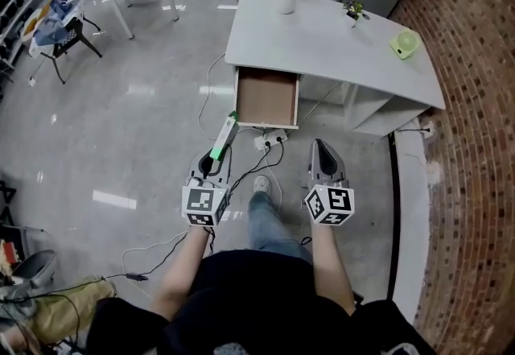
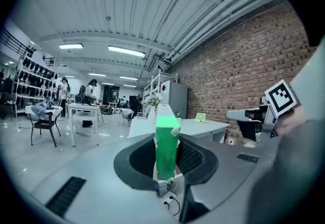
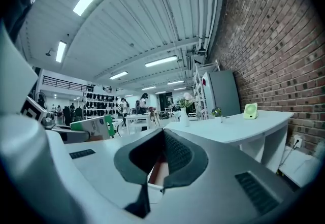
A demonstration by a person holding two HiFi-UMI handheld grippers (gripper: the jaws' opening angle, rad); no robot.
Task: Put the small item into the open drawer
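A white desk (image 1: pixel 338 39) stands by the brick wall, and its brown drawer (image 1: pixel 266 101) is pulled open and bare inside. The left gripper (image 1: pixel 212 167) clamps the lower end of a long green-and-white box (image 1: pixel 224 138), in the air just before the drawer. The right gripper (image 1: pixel 319 149) has its jaws together on nothing.

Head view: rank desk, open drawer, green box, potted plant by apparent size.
1. desk
2. open drawer
3. green box, though it is nearer the camera, so its lead over the plant is unsure
4. potted plant
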